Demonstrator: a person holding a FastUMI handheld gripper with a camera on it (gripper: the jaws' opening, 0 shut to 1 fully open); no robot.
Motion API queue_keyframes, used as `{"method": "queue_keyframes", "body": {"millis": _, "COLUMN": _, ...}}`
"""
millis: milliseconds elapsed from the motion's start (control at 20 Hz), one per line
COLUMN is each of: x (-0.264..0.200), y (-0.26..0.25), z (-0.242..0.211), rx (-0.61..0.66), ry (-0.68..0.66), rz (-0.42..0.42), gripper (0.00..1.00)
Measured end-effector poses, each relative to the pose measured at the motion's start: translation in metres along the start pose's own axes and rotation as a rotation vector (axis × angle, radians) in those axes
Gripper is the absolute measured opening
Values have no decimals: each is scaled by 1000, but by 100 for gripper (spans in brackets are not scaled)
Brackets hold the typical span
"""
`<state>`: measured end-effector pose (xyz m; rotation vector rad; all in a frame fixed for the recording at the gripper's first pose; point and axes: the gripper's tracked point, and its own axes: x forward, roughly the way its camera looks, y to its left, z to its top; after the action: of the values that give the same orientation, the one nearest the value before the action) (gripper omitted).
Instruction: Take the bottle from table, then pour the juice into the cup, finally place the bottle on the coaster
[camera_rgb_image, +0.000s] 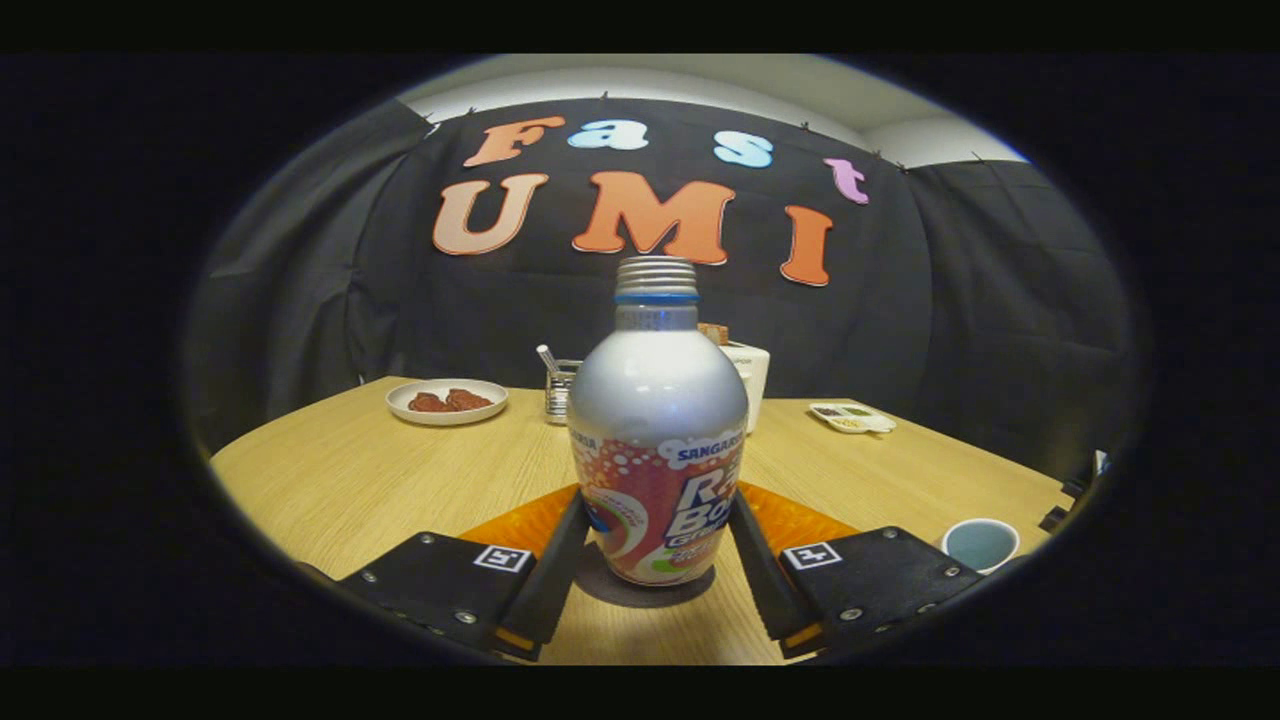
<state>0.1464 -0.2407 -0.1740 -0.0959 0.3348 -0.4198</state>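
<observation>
You had the bottle (657, 440) standing upright on a dark round coaster (640, 592) on the wooden table (350, 480), directly between the fingers of your gripper (655, 545). The jaws sat against its lower body on both sides, so they looked pinched onto the printed label band, though how firmly they pressed could not be told. That low, straight-walled band was the sensible place to hold: above it the body swelled into a smooth dome and narrowed to a threaded neck, where the pads would likely have slipped.

It looked like a thin metal bottle, so I judged it stiff enough but dentable under a hard squeeze, slick on its glossy wrap, and of uncertain weight (the fill level was hidden). It was silver on top, with a blue ring under an uncapped threaded mouth and a red-and-white bubbly label below. The cup (980, 545) stood off to the right of your fingers, an orange mat (800, 520) behind them.
</observation>
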Motion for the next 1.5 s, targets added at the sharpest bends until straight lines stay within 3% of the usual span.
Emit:
{"method": "queue_keyframes", "body": {"millis": 450, "x": 15, "y": 5, "z": -27, "rx": 50, "ry": 87, "rz": 12, "gripper": 77}}
{"method": "queue_keyframes", "body": {"millis": 750, "x": -4, "y": 7, "z": -13, "rx": 94, "ry": 45, "rz": 41, "gripper": 92}}
{"method": "queue_keyframes", "body": {"millis": 1000, "x": -55, "y": 2, "z": -1, "rx": 0, "ry": -17, "rz": 47, "gripper": 96}}
{"method": "queue_keyframes", "body": {"millis": 1500, "x": -185, "y": -9, "z": 72, "rx": -6, "ry": -240, "rz": 131, "gripper": 96}}
